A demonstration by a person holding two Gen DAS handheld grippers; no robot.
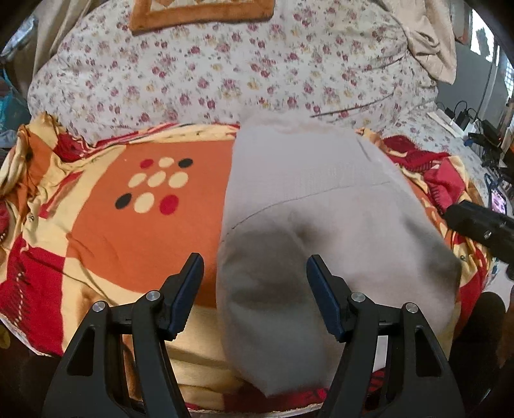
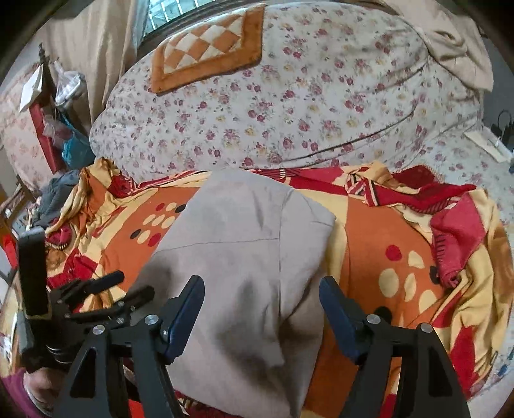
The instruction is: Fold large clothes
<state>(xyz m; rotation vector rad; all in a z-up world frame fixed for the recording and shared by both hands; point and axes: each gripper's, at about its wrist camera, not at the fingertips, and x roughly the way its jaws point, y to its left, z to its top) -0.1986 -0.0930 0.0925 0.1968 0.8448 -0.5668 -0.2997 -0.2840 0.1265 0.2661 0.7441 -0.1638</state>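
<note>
Two covers shared the bed: a floral quilt (image 1: 225,74) behind, an orange patterned blanket (image 1: 128,225) in front, with the folded grey garment (image 1: 321,209) lying on it. Your left gripper (image 1: 255,267) and right gripper (image 2: 261,289) hovered over its near end, jaws wide, gripping nothing. Only the right view showed a window (image 2: 170,13).

A plain pale grey garment (image 1: 321,199) lies on an orange, red and cream blanket (image 1: 128,225) with dots; beyond it, a white quilt (image 1: 225,74) with pink flowers.
</note>
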